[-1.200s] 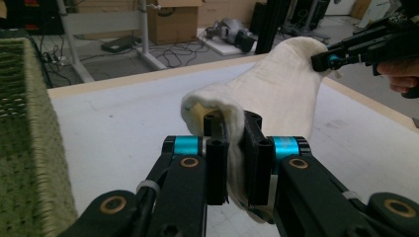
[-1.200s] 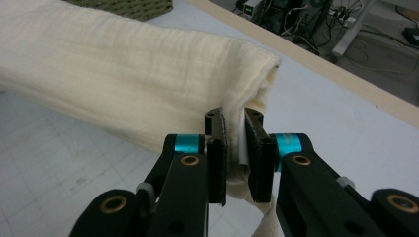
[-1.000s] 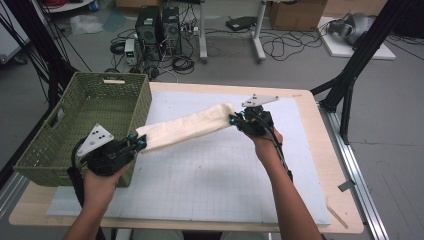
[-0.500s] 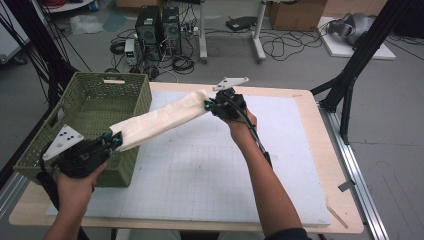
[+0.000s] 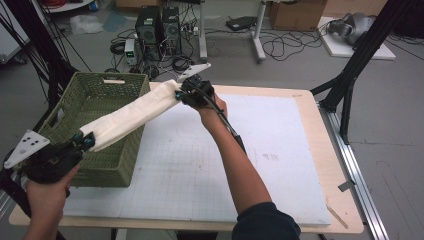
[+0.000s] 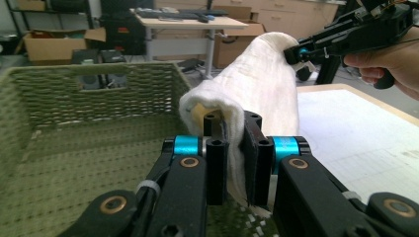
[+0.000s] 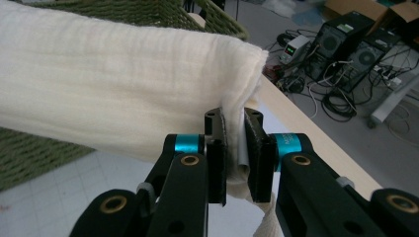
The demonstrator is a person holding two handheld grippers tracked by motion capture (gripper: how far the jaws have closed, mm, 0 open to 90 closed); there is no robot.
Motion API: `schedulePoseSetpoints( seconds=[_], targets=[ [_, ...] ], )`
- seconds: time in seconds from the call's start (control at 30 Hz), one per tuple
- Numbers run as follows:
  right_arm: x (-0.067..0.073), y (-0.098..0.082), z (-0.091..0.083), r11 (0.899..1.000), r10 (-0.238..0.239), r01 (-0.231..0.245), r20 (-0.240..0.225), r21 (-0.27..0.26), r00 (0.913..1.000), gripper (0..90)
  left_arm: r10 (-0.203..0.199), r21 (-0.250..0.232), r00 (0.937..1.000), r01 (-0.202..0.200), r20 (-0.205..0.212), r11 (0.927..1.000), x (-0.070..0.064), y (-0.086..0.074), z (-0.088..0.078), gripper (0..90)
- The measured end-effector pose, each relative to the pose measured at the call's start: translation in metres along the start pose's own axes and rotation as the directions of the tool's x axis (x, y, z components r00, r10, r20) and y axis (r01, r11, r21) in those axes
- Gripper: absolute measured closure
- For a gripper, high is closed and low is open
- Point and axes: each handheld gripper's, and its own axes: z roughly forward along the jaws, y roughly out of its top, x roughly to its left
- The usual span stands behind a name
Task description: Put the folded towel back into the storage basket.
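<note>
A long cream folded cloth (image 5: pixel 130 116) is stretched in the air between both grippers, slanting over the green woven basket (image 5: pixel 107 165). My left gripper (image 5: pixel 86 141) is shut on the cloth's near end by the basket's front-left corner; its own view has the cloth (image 6: pixel 257 94) pinched between the black jaws of the left gripper (image 6: pixel 233 148) above the basket's inside (image 6: pixel 74 148). My right gripper (image 5: pixel 179 93) is shut on the far end, above the table's back edge near the basket's right rim. There the cloth (image 7: pixel 123 84) runs off to the left from the right gripper (image 7: pixel 233 143).
The white gridded mat (image 5: pixel 280 150) covers the wooden table (image 5: pixel 345 220) right of the basket. Beyond the table's far edge, computer towers (image 5: pixel 157 22), cables and desk legs stand on the floor. Black frame struts (image 5: pixel 350 75) rise at the right.
Both hands have carried the stretched cloth leftward. The left end went from the basket's right side to its front-left corner. The right end went from mid-table to the basket's far right rim.
</note>
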Motion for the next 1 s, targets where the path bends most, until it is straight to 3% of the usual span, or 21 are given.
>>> schedulePoseSetpoints(
  seconds=[0.53,1.0],
  targets=[
    [0.032,0.055,0.060,0.997,-0.080,0.080,-0.047,-0.008,0.9957,81.8,-0.028,-0.017,0.9950,0.026,-0.096,0.9995,0.038,-0.009,-0.032,82.1],
    [0.053,0.081,0.105,0.995,-0.098,0.098,-0.062,-0.014,0.9932,81.6,-0.041,-0.008,0.9865,0.040,-0.159,0.9992,0.061,-0.014,-0.044,82.0]
  ],
)
